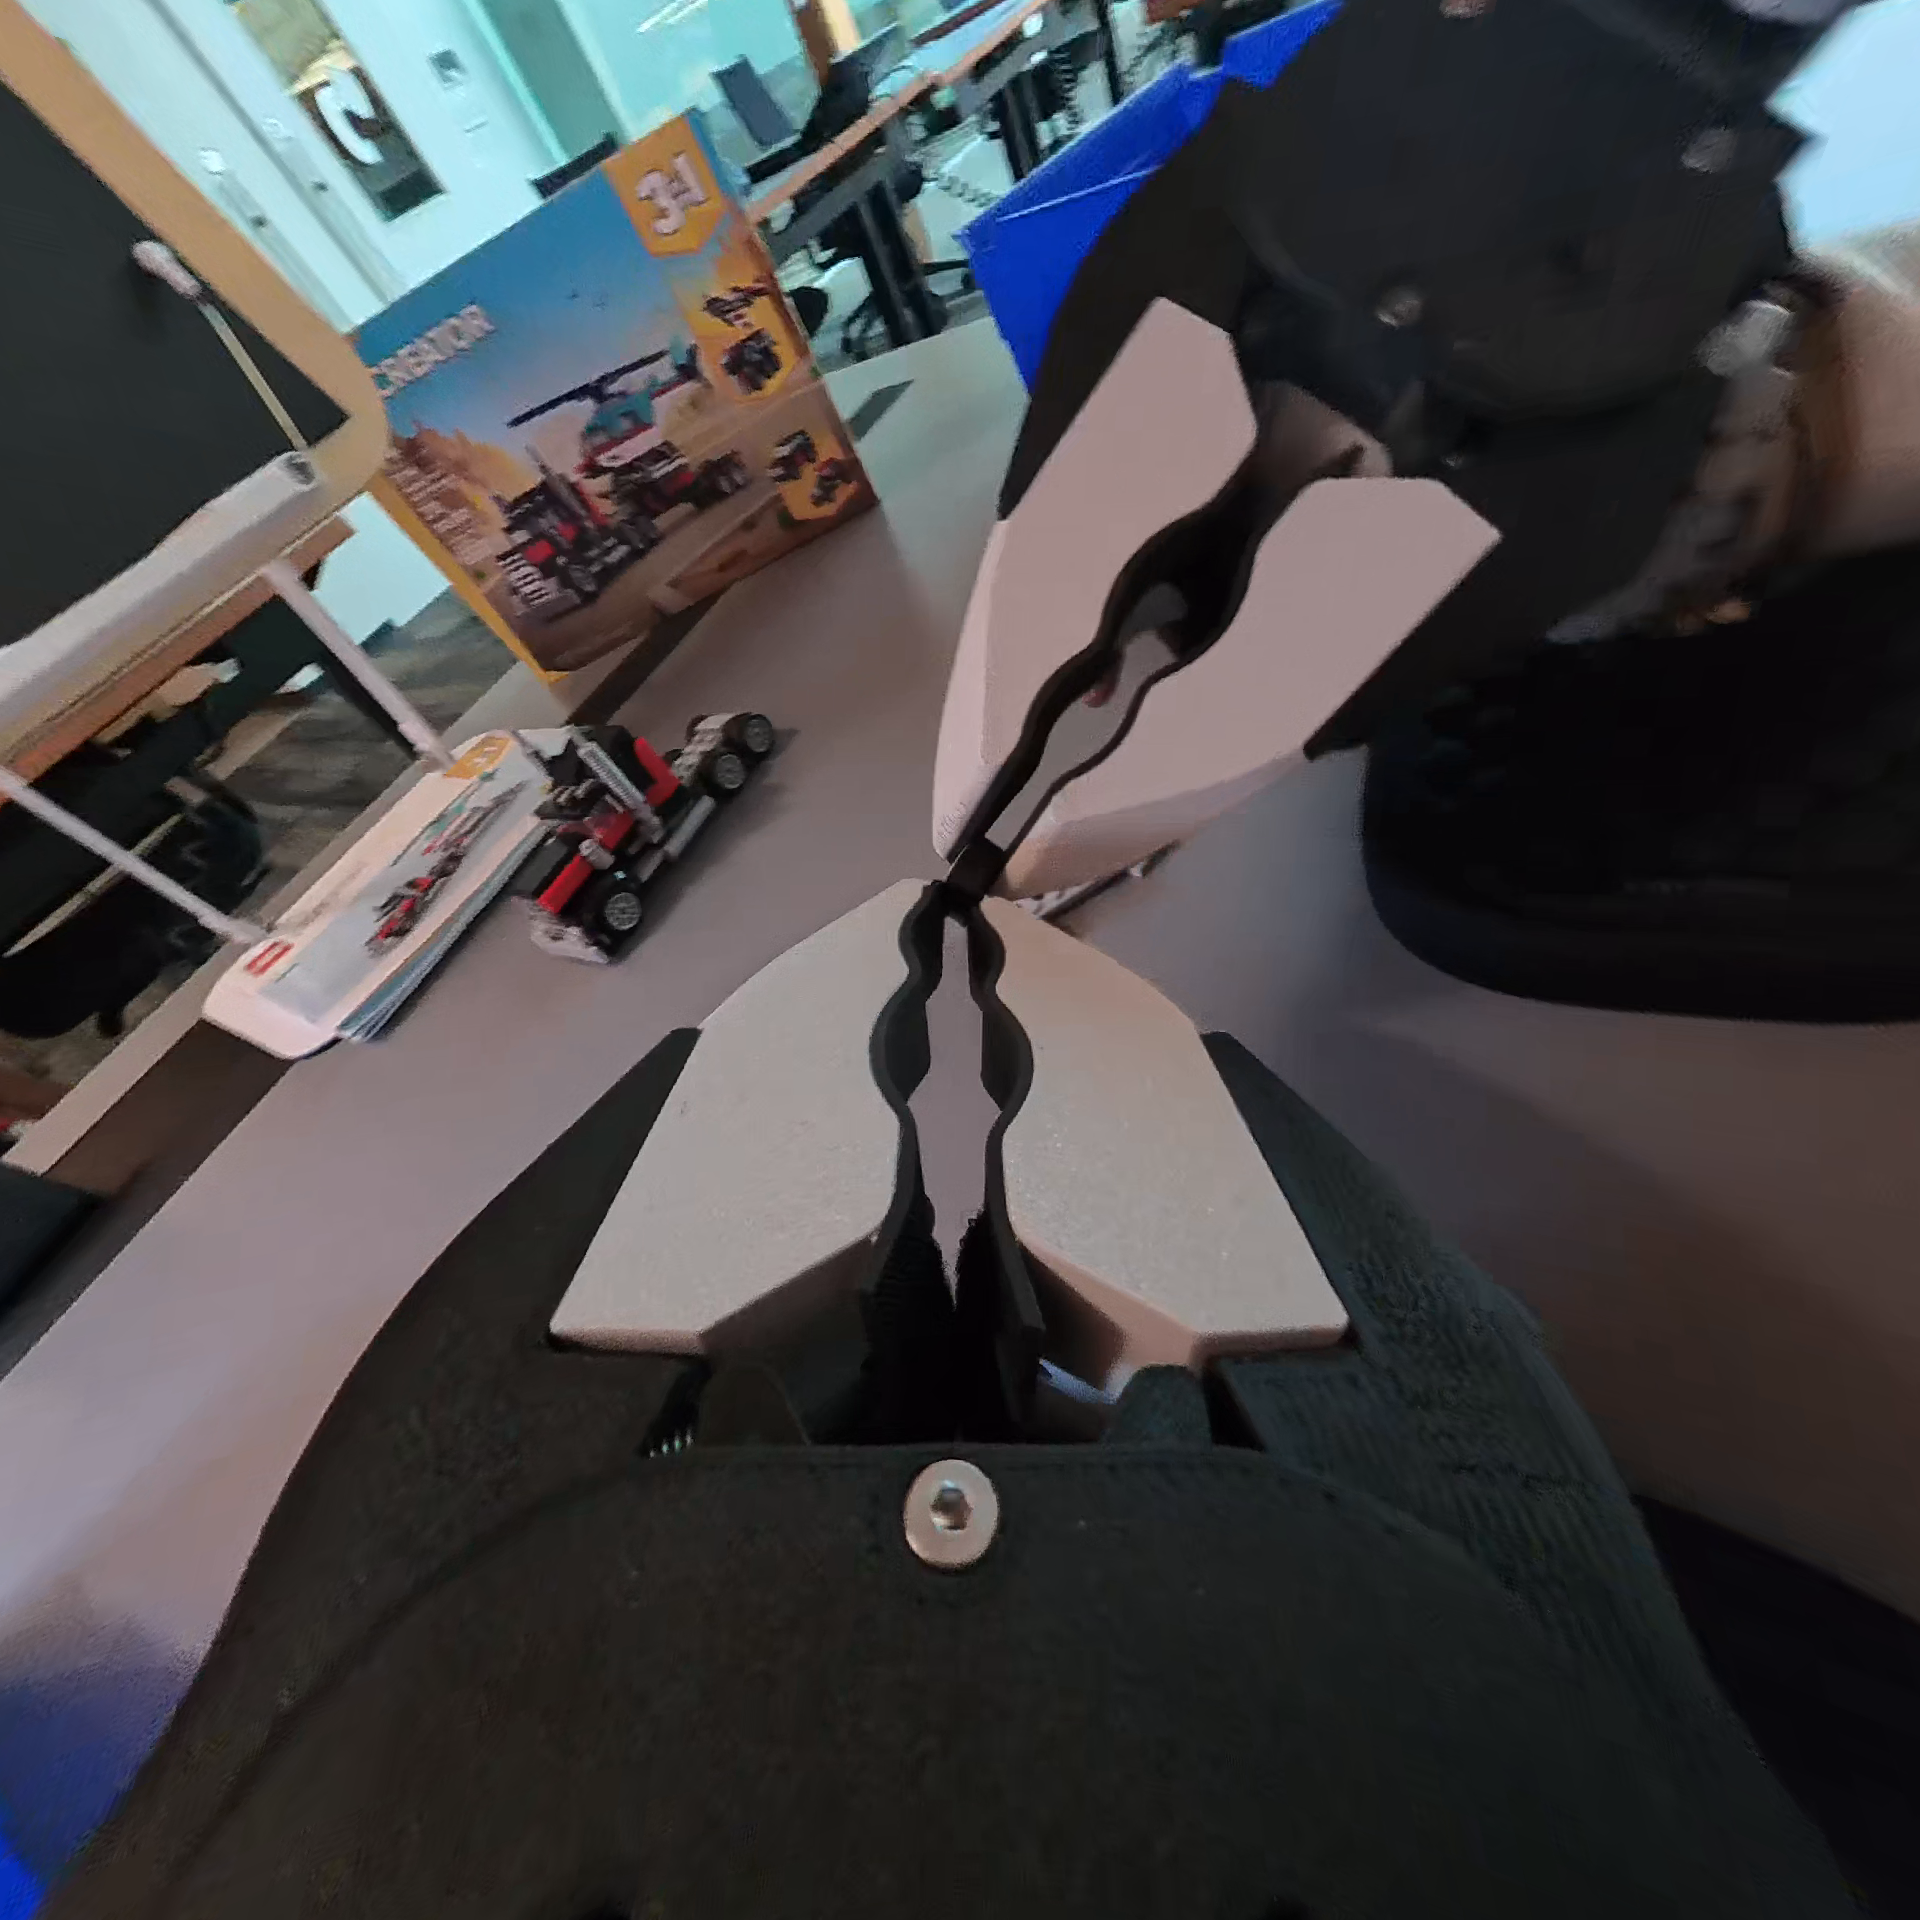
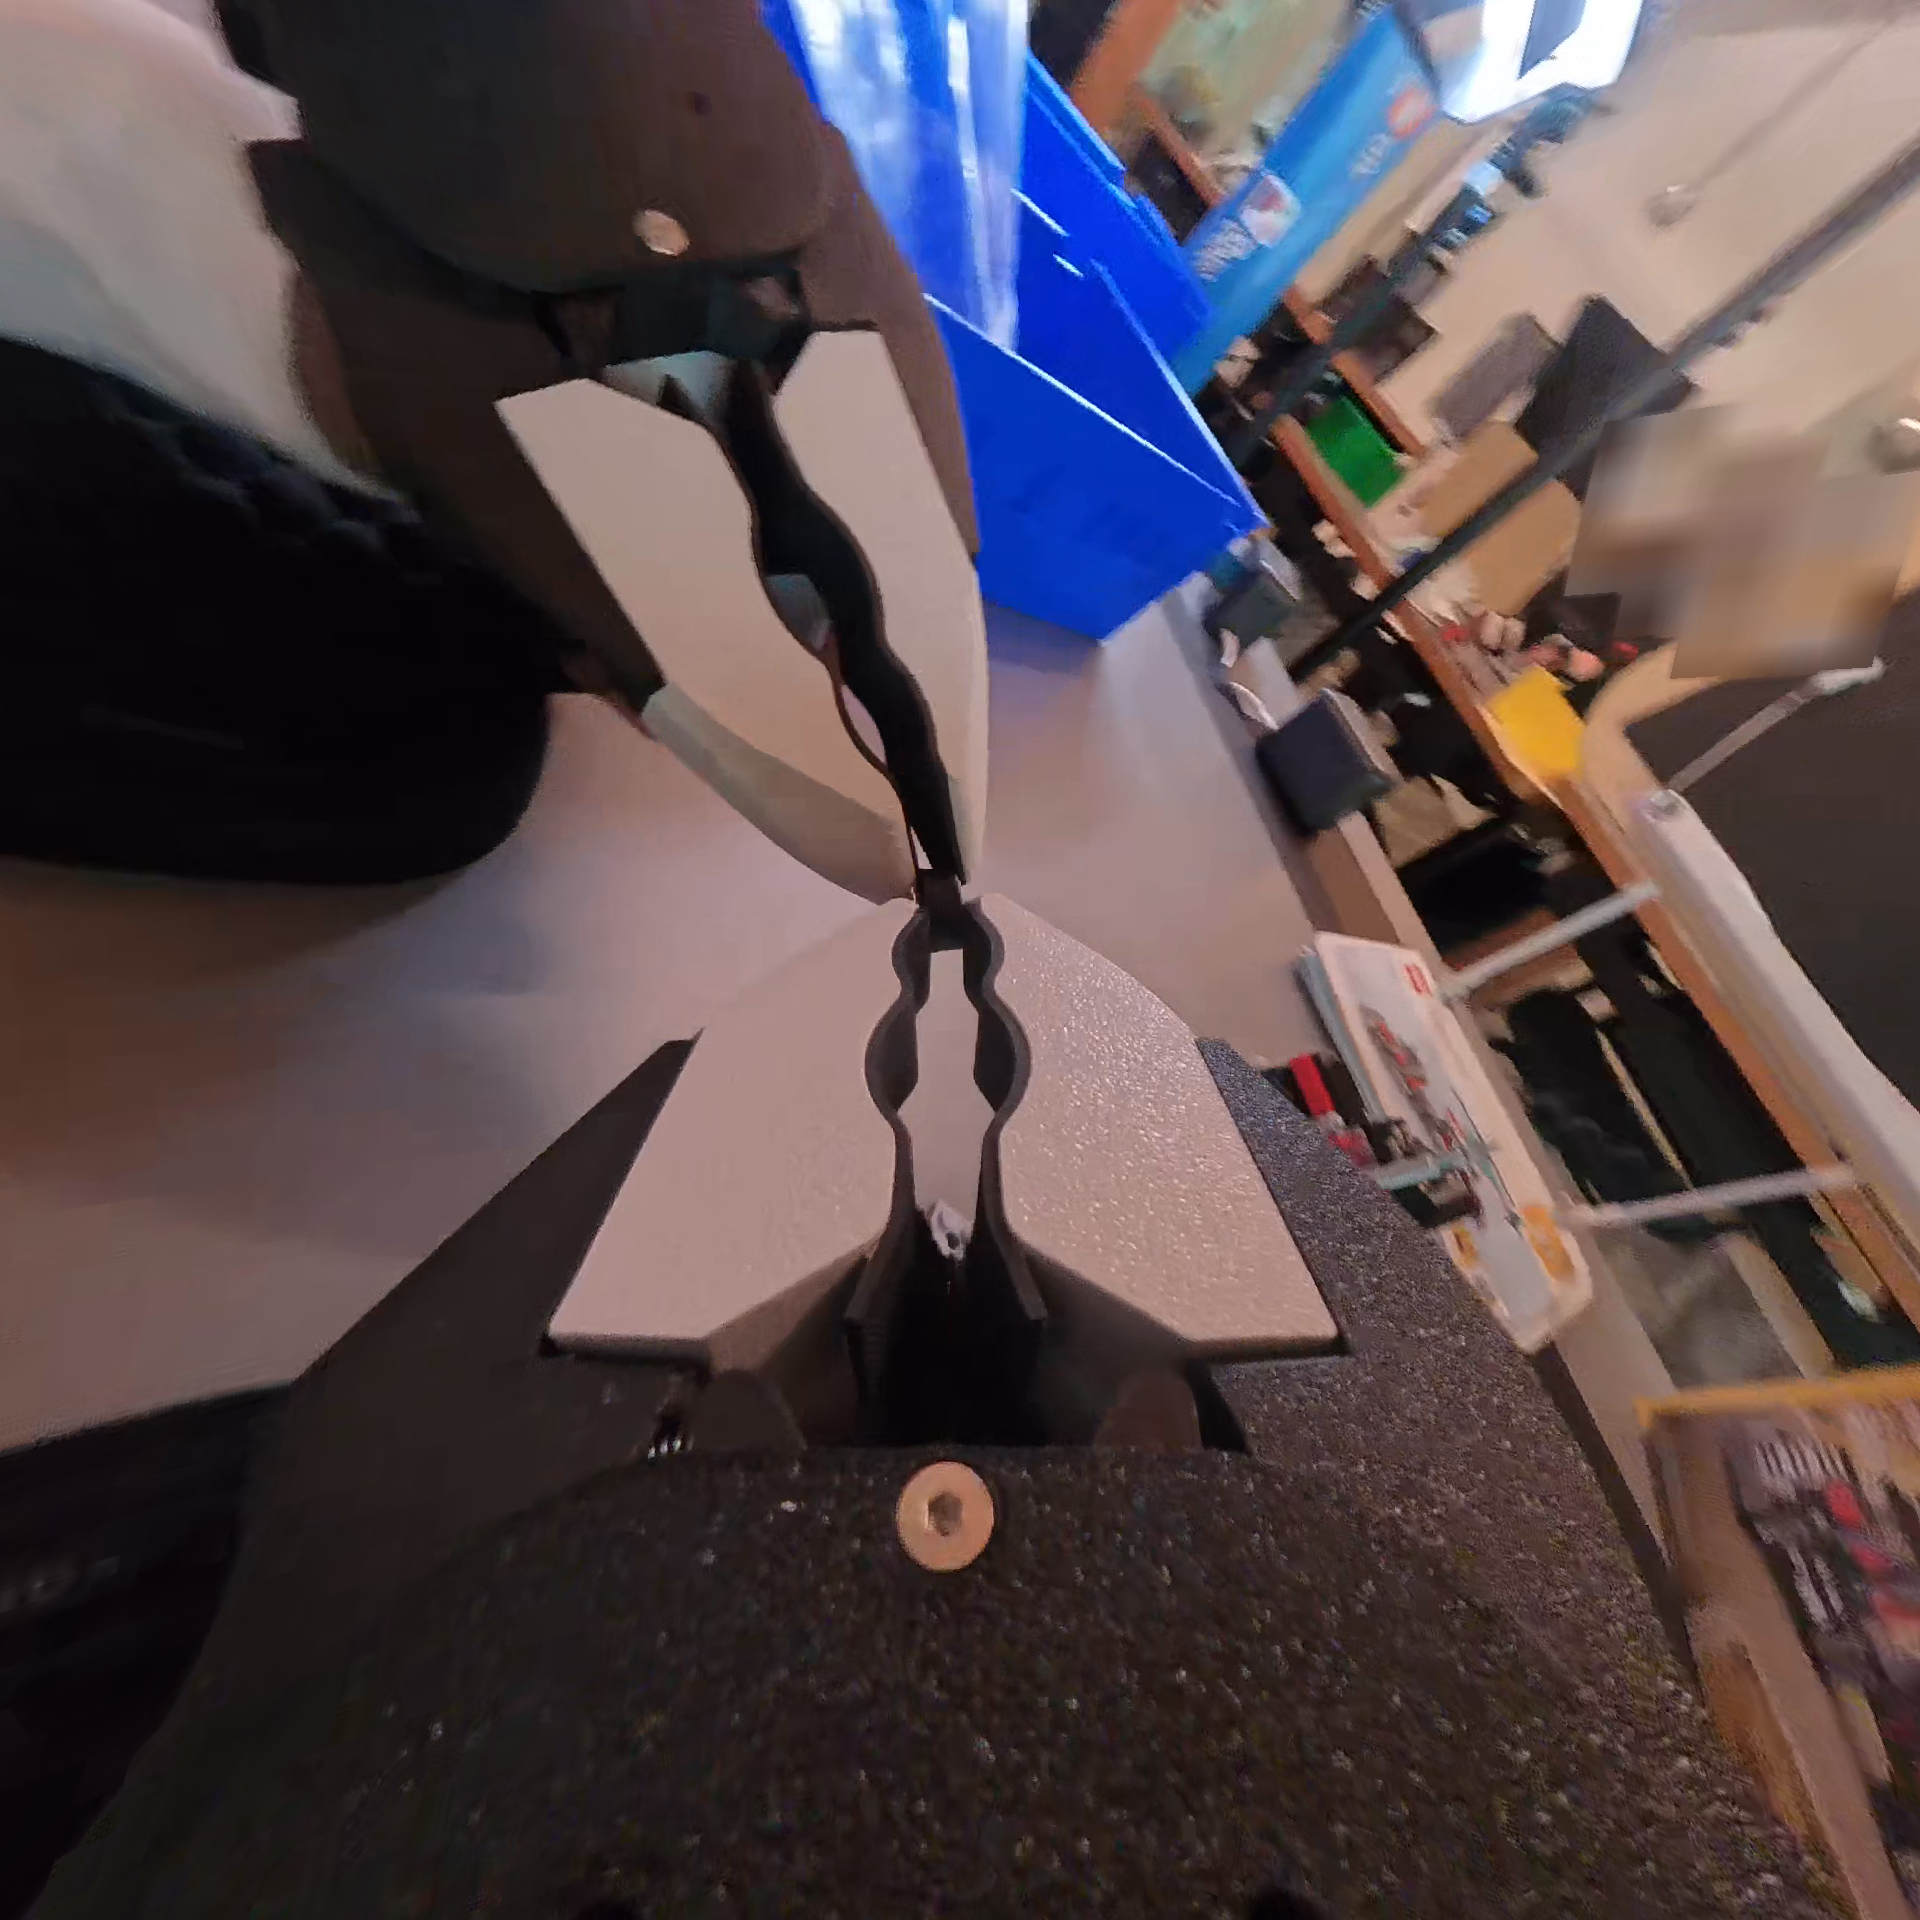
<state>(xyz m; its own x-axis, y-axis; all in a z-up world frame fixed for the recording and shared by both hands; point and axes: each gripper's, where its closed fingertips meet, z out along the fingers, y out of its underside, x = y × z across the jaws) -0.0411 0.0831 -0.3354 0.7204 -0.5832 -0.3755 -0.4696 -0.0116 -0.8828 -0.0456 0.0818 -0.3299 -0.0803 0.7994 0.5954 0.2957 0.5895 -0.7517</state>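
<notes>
Grey surface point(image 1: 312, 1195) stretches under both your claws, in an office of desks. Your left claw point(image 1: 951, 902) and right claw point(image 2: 940, 914) meet tip to tip, each clenched on the same small black piece point(image 1: 977, 868), held above the surface. Left of that piece stands a toy truck point(image 1: 634, 831), just beside a booklet point(image 1: 364, 914); a picture box point(image 1: 623, 416) stands behind the truck.

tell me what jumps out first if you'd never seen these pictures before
Two white-fingered tools meet tip to tip above the grey table: the left tool and the right tool both pinch one small black piece. To the left stand a red-and-black toy truck, a booklet beside it, and a colourful box behind.
</notes>
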